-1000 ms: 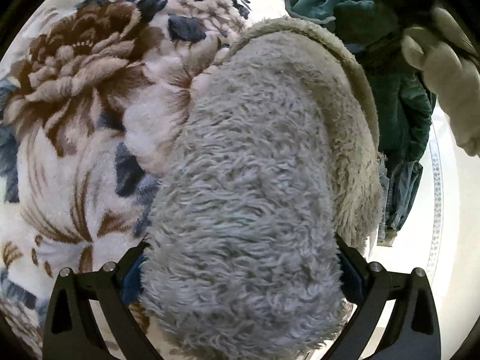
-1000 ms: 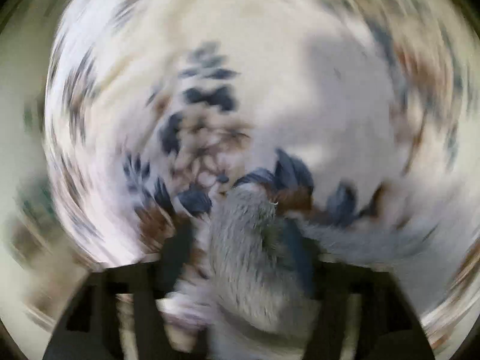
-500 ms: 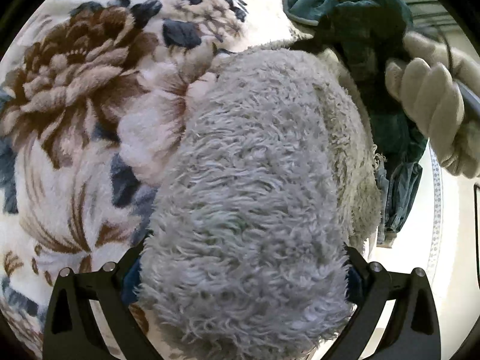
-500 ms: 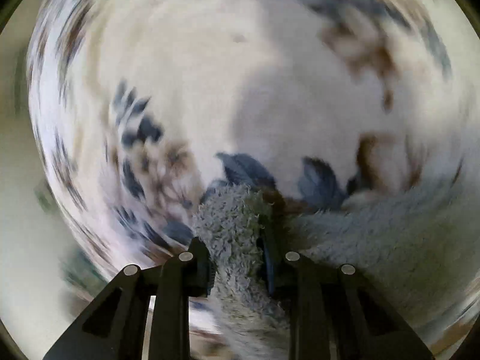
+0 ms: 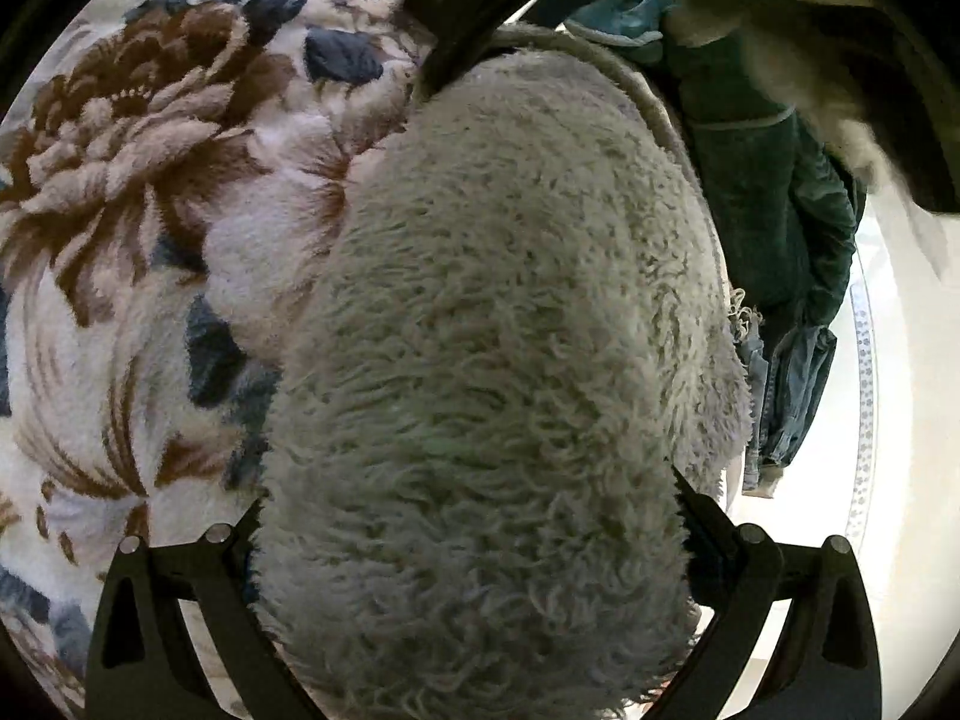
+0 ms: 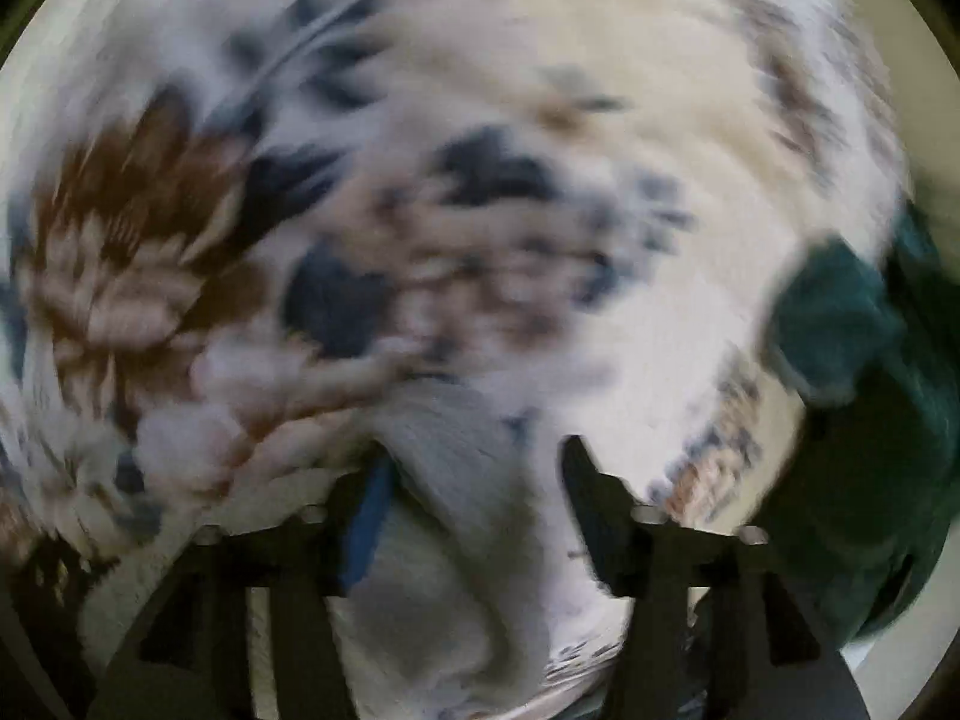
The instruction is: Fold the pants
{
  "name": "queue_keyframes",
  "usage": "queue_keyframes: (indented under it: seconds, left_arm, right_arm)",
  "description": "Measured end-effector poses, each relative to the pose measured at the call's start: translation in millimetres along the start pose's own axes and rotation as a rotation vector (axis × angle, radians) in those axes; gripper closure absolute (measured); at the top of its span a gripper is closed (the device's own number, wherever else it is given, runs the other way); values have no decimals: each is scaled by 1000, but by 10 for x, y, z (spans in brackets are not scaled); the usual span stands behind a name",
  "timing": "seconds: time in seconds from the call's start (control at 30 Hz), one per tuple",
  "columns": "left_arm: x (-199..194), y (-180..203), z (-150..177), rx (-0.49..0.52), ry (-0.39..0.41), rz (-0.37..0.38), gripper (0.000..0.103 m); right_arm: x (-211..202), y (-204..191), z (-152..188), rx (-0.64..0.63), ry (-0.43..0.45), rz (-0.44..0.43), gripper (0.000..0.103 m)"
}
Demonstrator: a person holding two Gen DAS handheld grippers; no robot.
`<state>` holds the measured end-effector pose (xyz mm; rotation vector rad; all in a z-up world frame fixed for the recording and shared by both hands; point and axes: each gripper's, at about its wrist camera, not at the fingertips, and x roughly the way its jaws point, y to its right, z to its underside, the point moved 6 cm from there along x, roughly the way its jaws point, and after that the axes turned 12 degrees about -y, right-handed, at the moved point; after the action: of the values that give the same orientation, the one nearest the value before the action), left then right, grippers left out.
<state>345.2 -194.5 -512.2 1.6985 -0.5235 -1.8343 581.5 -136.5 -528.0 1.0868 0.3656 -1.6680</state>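
Grey fleece pants [image 5: 498, 300] lie bunched on a floral blanket [image 5: 120, 180]. My left gripper [image 5: 468, 498] is shut on a thick fold of them, with the fleece bulging out between both fingers. In the blurred right wrist view a narrow grey strip of the pants [image 6: 468, 540] runs between the fingers of my right gripper [image 6: 477, 456]. Its jaws are opening: the right finger stands apart from the cloth, and the blue pad on the left finger [image 6: 366, 516] is beside it. A dark blurred shape [image 5: 468, 18] reaches down to the pants' far edge.
A dark green garment [image 5: 774, 180] lies right of the pants, also at the right edge of the right wrist view [image 6: 870, 420]. Blue denim [image 5: 792, 396] hangs below it by a pale surface with a dotted border [image 5: 864, 360]. A pale blurred glove [image 5: 840, 138] is at upper right.
The right gripper, shut on the pants' edge half a second ago, now has its jaws apart, and its view has swung. A dark shape has come over the pants' far end. The left gripper kept still.
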Motion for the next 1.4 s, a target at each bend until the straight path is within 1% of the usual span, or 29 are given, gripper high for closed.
queue_keyframes:
  seconds: [0.07, 0.1, 0.13, 0.17, 0.2, 0.27, 0.3, 0.33, 0.37, 0.4, 0.43, 0.47, 0.5, 0.53, 0.57, 0.6, 0.63, 0.7, 0.77, 0.83, 0.87, 0.9, 0.93, 1.03, 1.1, 1.2, 1.33, 1.37, 1.4]
  left_arm:
    - [11, 31, 5, 13, -1, -6, 0]
    - [14, 48, 9, 23, -3, -11, 0]
    - [22, 70, 9, 30, -3, -14, 0]
    - [33, 88, 16, 36, -4, -18, 0]
    - [45, 97, 20, 41, -7, -20, 0]
    - [80, 103, 34, 47, -14, -24, 0]
    - [97, 103, 39, 47, -18, -24, 0]
    - [108, 100, 41, 46, -21, -23, 0]
    - [109, 101, 40, 45, -25, -24, 0]
    - [103, 104, 40, 43, -27, -23, 0]
    - [93, 109, 35, 39, -30, -20, 0]
    - [66, 102, 33, 34, -31, -19, 0]
    - [39, 113, 29, 33, -28, -24, 0]
    - [0, 112, 28, 30, -21, -28, 0]
    - [-55, 87, 25, 29, -8, -29, 0]
    - [-97, 98, 16, 30, 6, -36, 0]
    - [-128, 107, -2, 34, 19, -52, 0]
    - [-198, 99, -71, 32, 50, -70, 0]
    - [-247, 105, -161, 33, 70, -62, 0]
    - [-280, 128, -269, 47, 89, -51, 0]
    - [-283, 147, -338, 62, 97, -44, 0]
    - [-266, 188, -420, 82, 104, -31, 0]
    - [-237, 220, -471, 100, 103, -16, 0]
    - [69, 341, -642, 160, 15, 45, 0]
    - [190, 415, -656, 175, -22, 74, 0]
    - [259, 633, -570, 239, -37, 70, 0]
    - [325, 872, -368, 280, -53, 87, 0]
    - [343, 909, -336, 285, -57, 85, 0]
    - [351, 953, -296, 292, -55, 84, 0]
  right_arm:
    - [241, -234, -106, -136, -71, 22, 29]
    - [345, -262, -136, -169, -93, 69, 29]
    - [407, -252, -185, -175, -98, 74, 43]
    - [435, -139, -241, -100, -91, 19, 57]
    - [457, -5, -278, -1, -89, -58, 69]
    - [537, 543, -247, 359, -67, -338, 88]
    - [582, 739, -192, 480, -57, -415, 99]
    - [647, 982, -90, 630, -47, -532, 99]
    - [703, 1145, 17, 744, -45, -683, 99]
    - [696, 1187, 57, 769, -44, -756, 97]
    - [568, 1195, 95, 733, -20, -827, 94]
    - [446, 1178, 110, 686, 5, -827, 89]
    - [259, 1135, 130, 613, 48, -794, 67]
    - [-4, 1043, 152, 504, 104, -691, 36]
    - [-128, 968, 140, 441, 126, -623, 24]
    - [-259, 846, 129, 353, 148, -533, 17]
    - [-328, 658, 77, 231, 145, -415, 17]
    - [-167, 395, -37, 82, 52, -211, 17]
    - [102, 155, -143, -24, -55, -72, 19]
    - [368, -82, -228, -133, -133, 26, 44]
    - [412, -139, -313, -180, -138, 45, 51]
    - [448, -193, -301, -216, -132, 41, 58]
    - [453, -194, -303, -213, -132, 39, 63]
    - [396, 36, -291, -62, -120, -98, 77]
    - [366, 301, -246, 97, -95, -228, 81]
    - [409, 717, -71, 347, -70, -445, 84]
    - [710, 1312, 337, 852, -46, -1061, 95]
    - [776, 1420, 446, 941, -41, -1156, 96]
    - [790, 1513, 534, 976, -33, -1202, 96]
